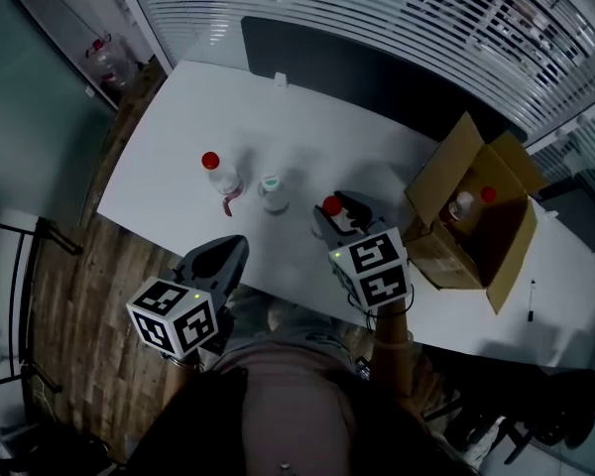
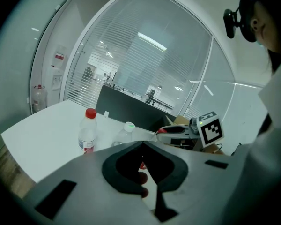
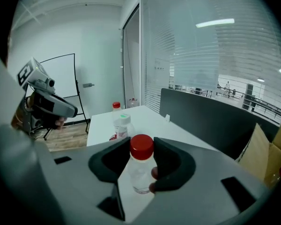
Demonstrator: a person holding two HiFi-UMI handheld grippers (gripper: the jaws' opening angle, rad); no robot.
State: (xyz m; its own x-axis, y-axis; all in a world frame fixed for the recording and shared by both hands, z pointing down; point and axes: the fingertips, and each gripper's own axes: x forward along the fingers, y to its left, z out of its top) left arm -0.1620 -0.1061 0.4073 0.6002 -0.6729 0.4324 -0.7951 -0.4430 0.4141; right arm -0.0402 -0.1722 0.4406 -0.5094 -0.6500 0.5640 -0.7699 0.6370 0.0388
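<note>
On the table, left of the box, the right gripper has its jaws narrow around a bottle at the neck, seemingly pinching. The left gripper has its jaws together, empty, near the front edge. Best hold the bottle upright and squeeze just under the cap.

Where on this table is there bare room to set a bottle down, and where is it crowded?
Bare: the table strip between the bottles and the dark partition, and the left end beyond the red-capped bottle. Crowded: the near middle, where it, the green-capped bottle and the right gripper, shut on a third bottle, stand close.
</note>
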